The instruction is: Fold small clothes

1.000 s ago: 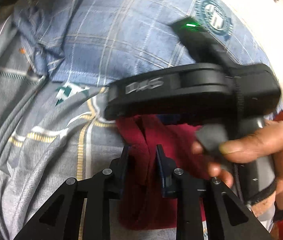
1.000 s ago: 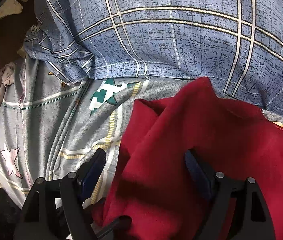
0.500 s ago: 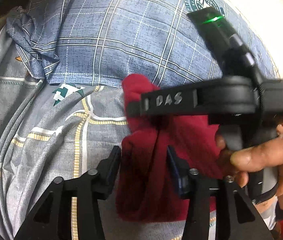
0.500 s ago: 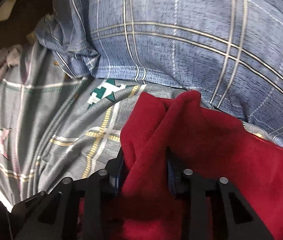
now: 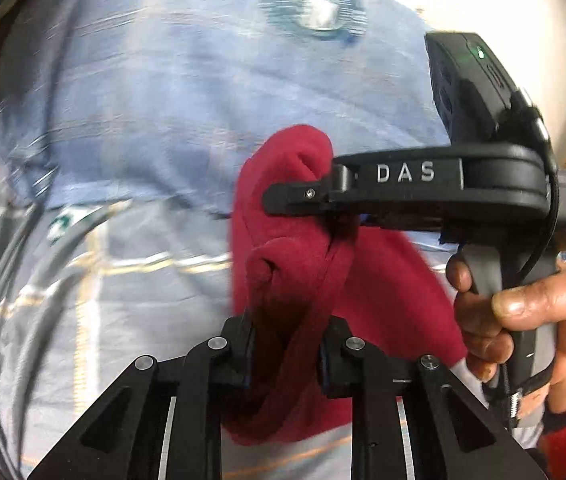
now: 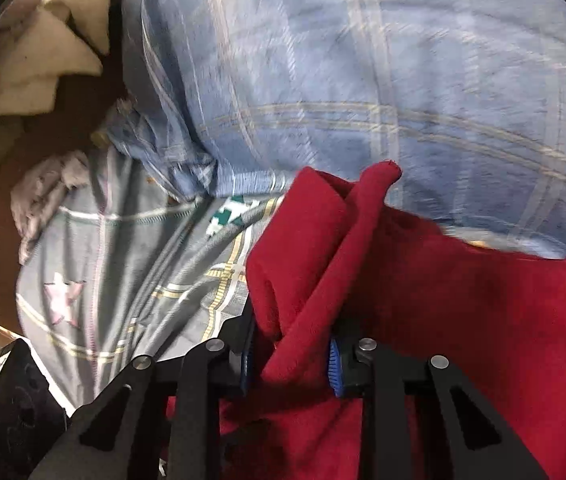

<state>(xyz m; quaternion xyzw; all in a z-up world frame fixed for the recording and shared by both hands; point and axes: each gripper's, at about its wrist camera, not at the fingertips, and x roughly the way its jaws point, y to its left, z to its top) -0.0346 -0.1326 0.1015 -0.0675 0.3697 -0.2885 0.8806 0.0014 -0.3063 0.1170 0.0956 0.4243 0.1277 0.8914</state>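
- Left tool (image 5: pixel 285 350): jaws just closed, pinching a bunched fold of the red garment (image 5: pixel 291 264).
- Right tool (image 6: pixel 289 354): jaws just closed, pinching another fold of the red garment (image 6: pixel 463 300), which spreads to its right.
- Blue checked pillow (image 6: pixel 363 80): beyond both tools.
- Grey patterned bedsheet (image 6: pixel 123 260): under the garment, left of the tools.

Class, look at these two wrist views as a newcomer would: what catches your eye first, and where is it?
The red garment stands out at the centre, bunched and pinched by the left gripper at the bottom edge. In the right wrist view the right gripper grips another fold. Behind lies the blue checked pillow; a hand shows at the right of the left view.
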